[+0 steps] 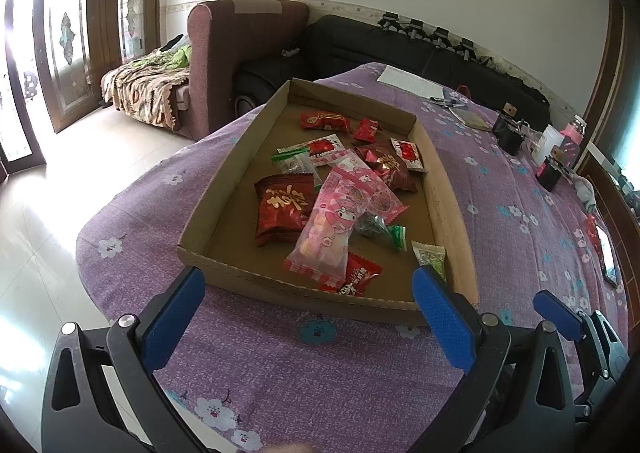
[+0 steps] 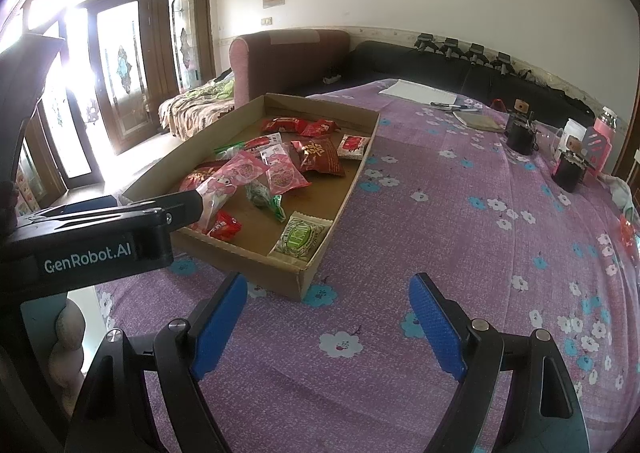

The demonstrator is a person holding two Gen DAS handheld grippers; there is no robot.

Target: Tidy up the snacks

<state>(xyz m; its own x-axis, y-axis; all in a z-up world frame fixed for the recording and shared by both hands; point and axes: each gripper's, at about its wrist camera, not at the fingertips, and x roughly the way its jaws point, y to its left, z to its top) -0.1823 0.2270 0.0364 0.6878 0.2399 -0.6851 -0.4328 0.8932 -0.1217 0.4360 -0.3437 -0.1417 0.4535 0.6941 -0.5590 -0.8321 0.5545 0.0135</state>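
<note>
- The left gripper [image 1: 308,317], with blue pads on black fingers, hovered with jaws apart and empty before the near wall of the shallow brown cardboard tray [image 1: 224,189], which sat near the left edge of the purple flowered tablecloth [image 1: 320,381].
- Only the left wrist view showed the large red foil packet [image 1: 282,209] whole, beside the pink cartoon-printed bag [image 1: 340,221] mid-tray.
- Only the right wrist view showed the green-and-white packet [image 2: 300,237] whole, in the tray's near right corner.
- The right gripper [image 2: 332,317] hung wide apart, empty, over bare cloth beside that corner.
</note>
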